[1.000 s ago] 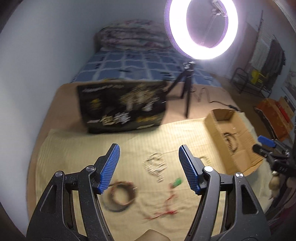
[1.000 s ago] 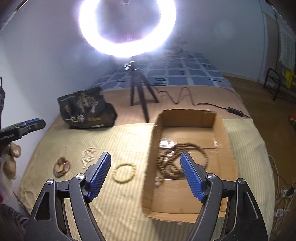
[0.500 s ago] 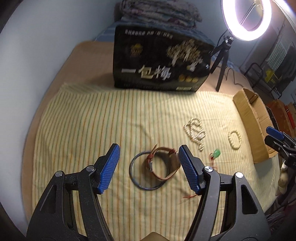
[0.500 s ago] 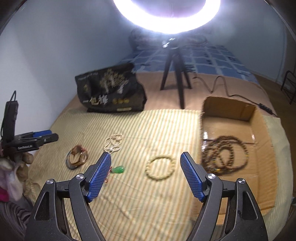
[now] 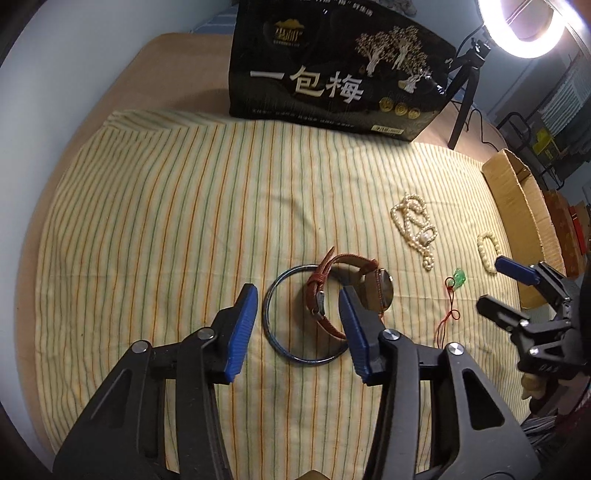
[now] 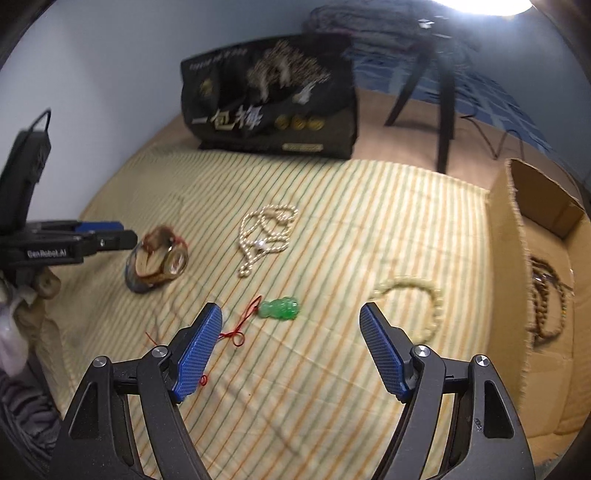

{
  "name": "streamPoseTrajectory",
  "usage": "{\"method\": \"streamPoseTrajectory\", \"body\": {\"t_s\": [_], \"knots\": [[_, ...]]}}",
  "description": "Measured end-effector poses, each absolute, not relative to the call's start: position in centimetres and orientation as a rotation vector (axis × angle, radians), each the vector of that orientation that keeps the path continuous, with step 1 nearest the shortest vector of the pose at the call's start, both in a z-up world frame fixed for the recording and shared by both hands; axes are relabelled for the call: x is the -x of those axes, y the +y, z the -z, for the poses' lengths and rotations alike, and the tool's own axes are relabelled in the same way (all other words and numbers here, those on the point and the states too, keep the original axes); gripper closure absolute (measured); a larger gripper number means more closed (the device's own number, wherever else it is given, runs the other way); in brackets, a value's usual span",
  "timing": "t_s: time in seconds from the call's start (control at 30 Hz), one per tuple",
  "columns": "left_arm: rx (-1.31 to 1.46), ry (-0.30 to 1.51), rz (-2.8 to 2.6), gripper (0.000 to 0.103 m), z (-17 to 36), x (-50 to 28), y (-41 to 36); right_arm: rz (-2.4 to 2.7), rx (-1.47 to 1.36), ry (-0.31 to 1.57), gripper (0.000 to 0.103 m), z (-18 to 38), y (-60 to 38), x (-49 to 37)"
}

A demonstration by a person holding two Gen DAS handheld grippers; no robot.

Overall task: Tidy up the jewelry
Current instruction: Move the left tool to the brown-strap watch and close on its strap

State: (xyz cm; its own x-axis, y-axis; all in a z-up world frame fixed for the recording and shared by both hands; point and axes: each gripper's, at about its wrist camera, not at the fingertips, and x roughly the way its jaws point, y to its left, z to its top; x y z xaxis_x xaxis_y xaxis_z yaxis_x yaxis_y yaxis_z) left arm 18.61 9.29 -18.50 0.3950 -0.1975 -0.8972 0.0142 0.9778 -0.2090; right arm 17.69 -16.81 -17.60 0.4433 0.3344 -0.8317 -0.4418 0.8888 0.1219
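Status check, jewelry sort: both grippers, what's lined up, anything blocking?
Left gripper open, over watch and blue bangle. Right gripper open, near green pendant. Nothing blocking.

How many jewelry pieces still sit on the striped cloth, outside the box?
5: bangle with watch leftmost, pearl necklace farther back, green pendant in front, bead bracelet beside cardboard box.

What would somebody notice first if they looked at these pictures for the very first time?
Probably the big black bag with white writing, standing at the far edge of the striped cloth, and the glowing ring light in the top right corner. Next, the open left gripper right over the brown watch and blue bangle, and the little green pendant ahead of the open right gripper.
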Motion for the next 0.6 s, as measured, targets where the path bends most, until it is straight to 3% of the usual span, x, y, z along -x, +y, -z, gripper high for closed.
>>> {"method": "streamPoseTrajectory", "body": {"t_s": [0.13, 0.47, 0.6], "knots": [[0.192, 1.170, 0.142, 0.062, 18.9, -18.7, 9.5, -0.505, 0.175, 1.025, 0.041, 18.6, -15.4, -18.0], [0.174, 1.195, 0.166, 0.068, 20.0, -19.3, 8.3, -0.485, 0.227, 1.048, 0.050, 20.2, -14.4, -18.9], [0.154, 1.201, 0.165, 0.078, 20.5, -19.4, 7.7, -0.485, 0.241, 1.046, 0.055, 20.3, -14.1, -18.8]]}}
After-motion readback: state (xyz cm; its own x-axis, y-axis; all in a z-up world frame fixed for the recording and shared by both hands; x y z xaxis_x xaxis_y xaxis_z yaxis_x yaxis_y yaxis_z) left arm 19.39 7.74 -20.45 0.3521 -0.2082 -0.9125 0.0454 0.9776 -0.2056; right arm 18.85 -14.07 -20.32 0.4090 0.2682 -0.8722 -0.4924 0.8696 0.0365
